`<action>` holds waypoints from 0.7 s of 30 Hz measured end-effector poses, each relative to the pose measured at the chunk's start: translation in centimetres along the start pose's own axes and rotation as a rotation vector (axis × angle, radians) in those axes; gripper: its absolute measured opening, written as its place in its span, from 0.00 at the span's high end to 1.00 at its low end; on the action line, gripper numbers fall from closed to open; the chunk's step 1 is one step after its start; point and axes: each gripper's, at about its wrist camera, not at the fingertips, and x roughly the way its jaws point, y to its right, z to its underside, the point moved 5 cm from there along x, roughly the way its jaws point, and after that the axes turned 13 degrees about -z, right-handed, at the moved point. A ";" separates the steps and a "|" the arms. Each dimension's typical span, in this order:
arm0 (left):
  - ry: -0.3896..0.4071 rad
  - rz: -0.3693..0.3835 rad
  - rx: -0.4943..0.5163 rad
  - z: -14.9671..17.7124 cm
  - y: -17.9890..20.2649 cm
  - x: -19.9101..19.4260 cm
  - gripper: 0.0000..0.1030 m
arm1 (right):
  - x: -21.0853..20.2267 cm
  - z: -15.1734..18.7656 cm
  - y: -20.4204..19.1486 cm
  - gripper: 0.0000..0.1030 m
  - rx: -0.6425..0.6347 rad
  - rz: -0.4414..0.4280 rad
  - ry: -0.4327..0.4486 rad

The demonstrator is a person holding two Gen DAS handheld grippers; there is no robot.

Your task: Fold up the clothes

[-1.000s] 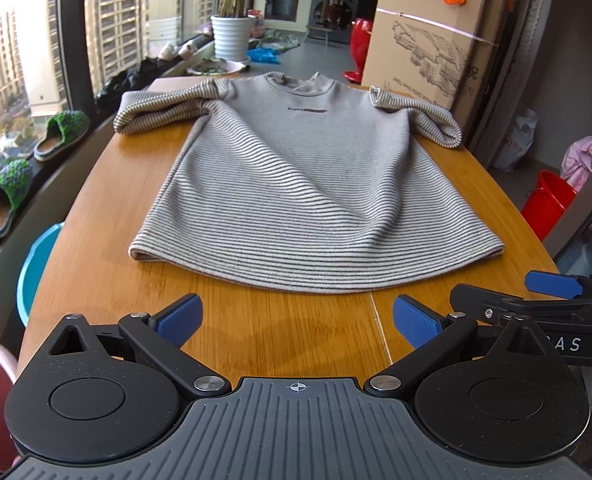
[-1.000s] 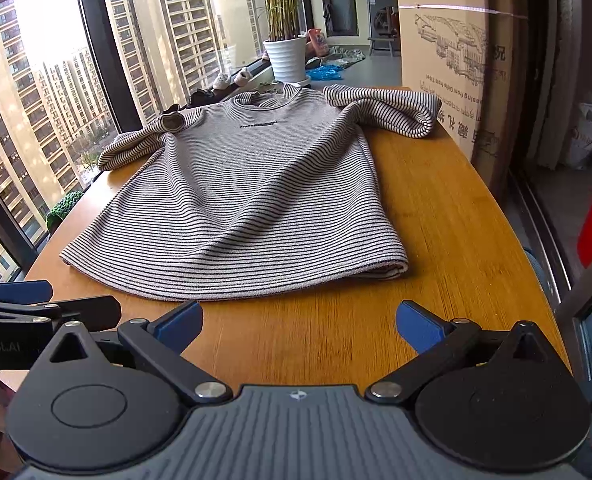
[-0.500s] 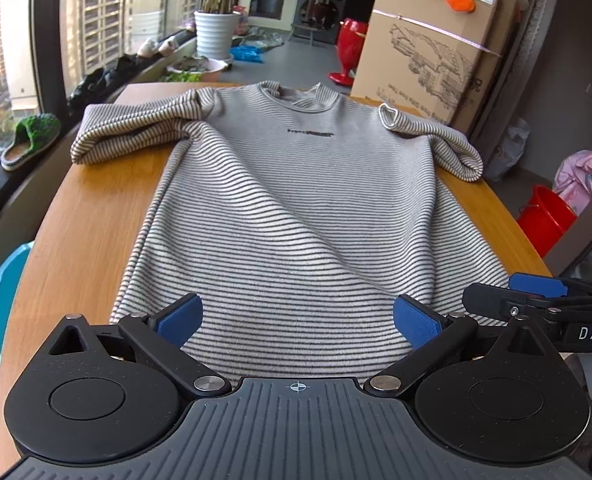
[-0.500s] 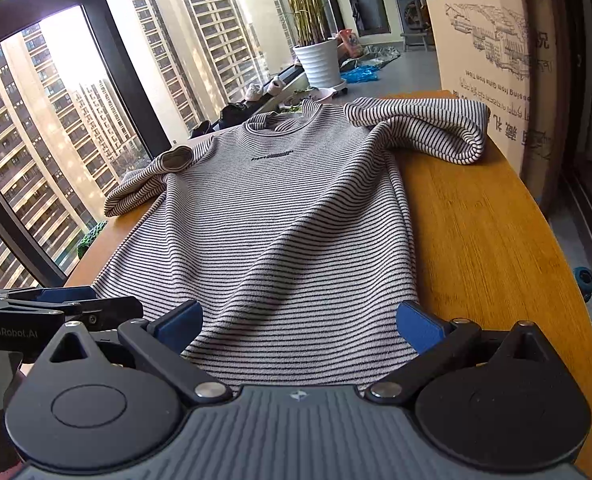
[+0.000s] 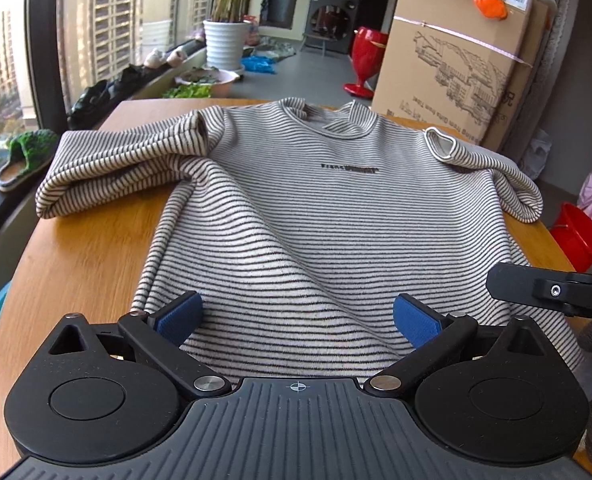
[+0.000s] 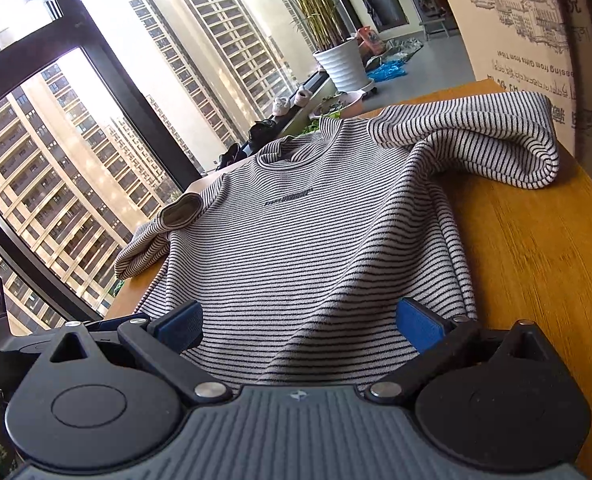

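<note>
A grey striped long-sleeved shirt (image 5: 327,216) lies face up on the wooden table (image 5: 76,264), neck at the far end, both sleeves folded in at the shoulders. My left gripper (image 5: 297,316) stands open over the shirt's near left hem area, blue pads wide apart with cloth between and beneath them. In the right wrist view the same shirt (image 6: 315,236) fills the middle, and my right gripper (image 6: 297,320) is open over its near right hem. The right gripper's black finger (image 5: 551,292) shows at the right edge of the left view. The hem itself is hidden under both grippers.
A large cardboard box (image 5: 455,72) stands beyond the table's far right. A white plant pot (image 5: 224,44), shoes on the window sill (image 5: 108,92), a red vase (image 5: 365,60) and a red bucket (image 5: 575,236) sit around the table. Bare wood (image 6: 543,272) lies right of the shirt.
Both grippers have moved forward from the bare table edge to over the shirt's hem, staying open. The right gripper has also tilted to the left.
</note>
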 end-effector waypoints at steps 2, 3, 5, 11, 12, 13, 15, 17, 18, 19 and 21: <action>-0.020 0.007 -0.007 0.5 0.2 -0.5 0.00 | -0.7 0.5 0.0 0.00 0.011 -0.016 -0.006; -0.030 0.013 -0.013 0.8 0.3 -0.8 0.00 | -1.1 0.7 -0.1 0.00 0.011 -0.022 -0.010; -0.052 0.030 -0.010 1.6 0.7 -1.7 0.00 | -2.3 1.5 -0.1 0.00 0.006 -0.030 -0.014; -0.104 0.088 0.095 5.6 2.3 -5.8 0.00 | -6.3 4.4 -0.6 0.00 0.004 -0.034 -0.026; -0.116 0.104 0.100 6.1 2.5 -6.5 0.00 | -7.0 4.9 -0.7 0.00 0.006 -0.032 -0.027; -0.129 0.121 0.104 6.6 2.6 -7.0 0.00 | -7.6 5.3 -0.8 0.00 0.008 -0.032 -0.028; -0.147 0.147 0.121 7.2 2.9 -7.8 0.00 | -8.6 6.0 -0.9 0.00 0.016 -0.034 -0.032; -0.151 0.152 0.147 7.4 3.0 -8.4 0.00 | -9.5 6.6 -1.0 0.00 0.023 -0.036 -0.037; -0.142 0.147 0.163 7.3 3.0 -8.6 0.00 | -9.7 6.7 -1.1 0.00 0.027 -0.036 -0.042; -0.133 0.142 0.178 7.1 2.9 -8.9 0.00 | -9.8 6.6 -1.1 0.00 0.036 -0.041 -0.044; -0.048 0.112 0.177 5.4 2.5 -9.3 0.00 | -9.6 5.7 -0.9 0.00 0.078 -0.071 -0.035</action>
